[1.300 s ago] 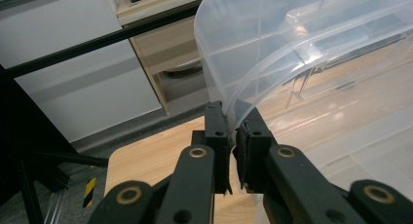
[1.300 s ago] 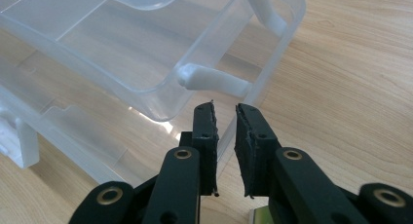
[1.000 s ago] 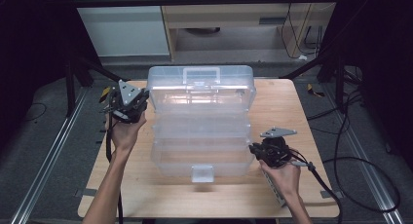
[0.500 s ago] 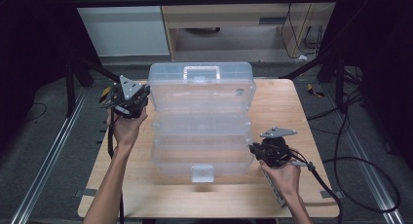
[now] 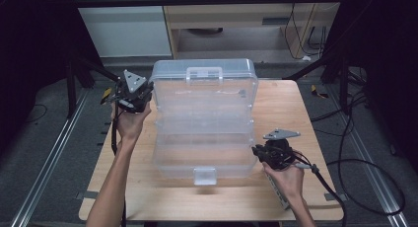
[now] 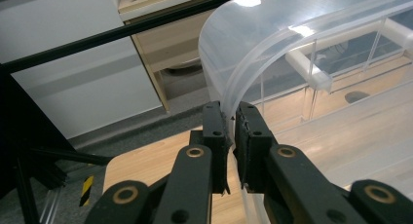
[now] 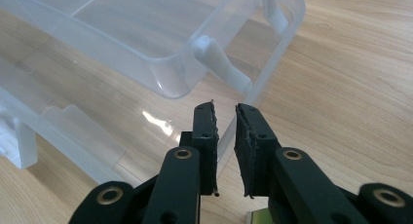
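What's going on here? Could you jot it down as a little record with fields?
Setting: wooden table
Main thing: clear plastic organizer box, opened out in stepped tiers
Handle: on the far top tier
Latch: white tab at the near edge
Left claw: clamped on the curved rim of the top tier's left corner
Right claw: closed on the thin wall at the bottom tier's right corner
Contents: trays look empty

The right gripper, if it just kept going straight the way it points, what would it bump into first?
The right gripper already has the clear box's lower tray wall between its jaws; pushed on, it would probably run along that wall to the white hinge arm.
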The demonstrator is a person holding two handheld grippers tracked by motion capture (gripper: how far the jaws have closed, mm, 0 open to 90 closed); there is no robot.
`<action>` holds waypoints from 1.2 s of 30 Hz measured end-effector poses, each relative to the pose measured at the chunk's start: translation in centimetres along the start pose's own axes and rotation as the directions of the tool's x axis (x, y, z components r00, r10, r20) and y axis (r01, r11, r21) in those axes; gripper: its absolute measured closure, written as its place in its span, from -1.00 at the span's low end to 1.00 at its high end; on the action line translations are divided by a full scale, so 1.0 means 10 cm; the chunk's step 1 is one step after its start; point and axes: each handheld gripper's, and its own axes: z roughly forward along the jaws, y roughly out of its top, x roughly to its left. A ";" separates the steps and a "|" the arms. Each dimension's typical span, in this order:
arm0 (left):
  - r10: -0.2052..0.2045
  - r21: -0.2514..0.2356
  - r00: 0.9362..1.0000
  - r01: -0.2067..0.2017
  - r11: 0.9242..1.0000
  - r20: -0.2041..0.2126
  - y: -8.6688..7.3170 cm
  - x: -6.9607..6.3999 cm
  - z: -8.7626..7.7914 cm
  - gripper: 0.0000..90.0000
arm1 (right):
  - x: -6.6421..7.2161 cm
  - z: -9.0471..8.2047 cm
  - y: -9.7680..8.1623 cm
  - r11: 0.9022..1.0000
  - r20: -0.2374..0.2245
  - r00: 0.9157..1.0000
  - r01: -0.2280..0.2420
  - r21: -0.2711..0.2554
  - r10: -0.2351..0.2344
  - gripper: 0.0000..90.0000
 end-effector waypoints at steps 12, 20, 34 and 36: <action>-0.017 0.005 1.000 0.017 1.000 -0.001 0.03 0.03 0.09 0.85 | 0.00 0.00 0.00 1.000 0.000 1.000 0.002 0.000 -0.002 0.75; -0.020 0.012 1.000 0.020 1.000 -0.002 0.05 0.04 0.15 0.85 | 0.00 0.00 0.00 1.000 -0.001 1.000 0.001 0.001 -0.001 0.75; -0.011 0.020 1.000 0.011 1.000 -0.019 0.08 0.05 0.27 0.85 | 0.00 0.00 0.00 1.000 -0.003 1.000 0.003 0.001 -0.003 0.75; -0.012 0.021 1.000 0.013 1.000 -0.020 0.08 0.05 0.28 0.85 | 0.00 0.00 0.00 1.000 -0.003 1.000 0.004 0.001 -0.004 0.75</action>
